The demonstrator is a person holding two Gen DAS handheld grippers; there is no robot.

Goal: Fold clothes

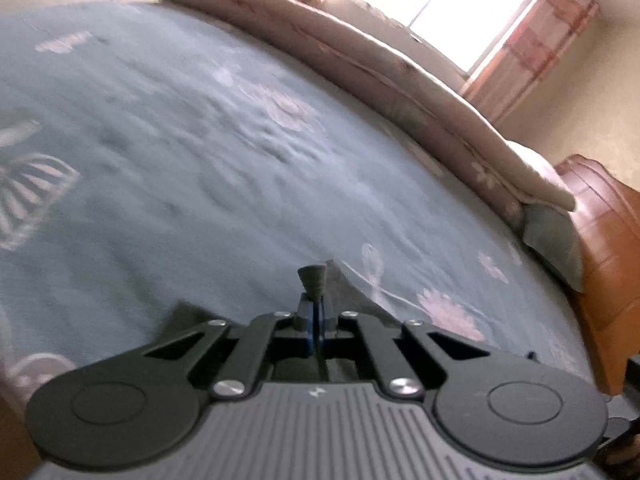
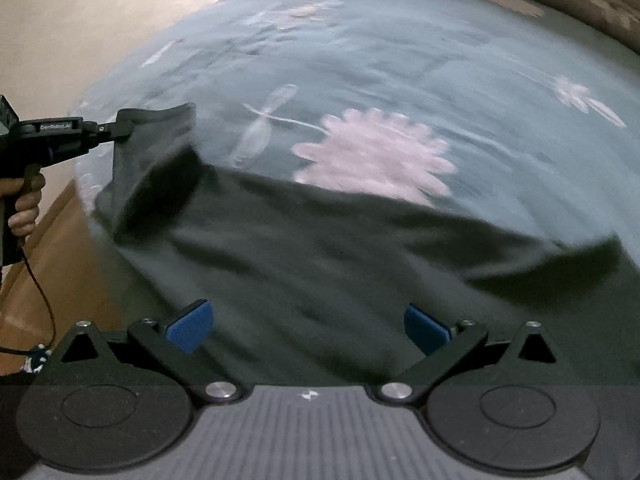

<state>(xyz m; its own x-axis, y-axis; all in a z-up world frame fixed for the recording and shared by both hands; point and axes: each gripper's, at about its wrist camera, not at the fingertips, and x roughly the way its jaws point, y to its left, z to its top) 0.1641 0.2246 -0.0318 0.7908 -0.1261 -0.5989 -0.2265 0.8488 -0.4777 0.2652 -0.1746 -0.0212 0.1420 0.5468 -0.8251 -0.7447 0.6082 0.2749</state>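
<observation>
A dark grey garment [image 2: 320, 264] lies spread on the teal flowered bedsheet [image 2: 400, 60], filling the lower half of the right wrist view. My left gripper [image 2: 120, 128] comes in from the left there, shut on a lifted corner of that garment, which hangs below its fingers. In the left wrist view the same gripper [image 1: 316, 280] has its blue pads pressed together on a bit of the dark grey garment [image 1: 340, 288] that sticks up around the tips. My right gripper [image 2: 308, 326] hovers over the garment, blue pads [image 2: 190, 326] wide apart and nothing between them.
A folded beige quilt [image 1: 360, 64] runs along the bed's far side, with a pillow [image 1: 556, 236] at its end by the wooden headboard [image 1: 600, 248]. A bright window with pink curtains [image 1: 552, 40] is behind. A hand [image 2: 24, 204] holds the left gripper; a red cable [image 2: 42, 292] hangs below it.
</observation>
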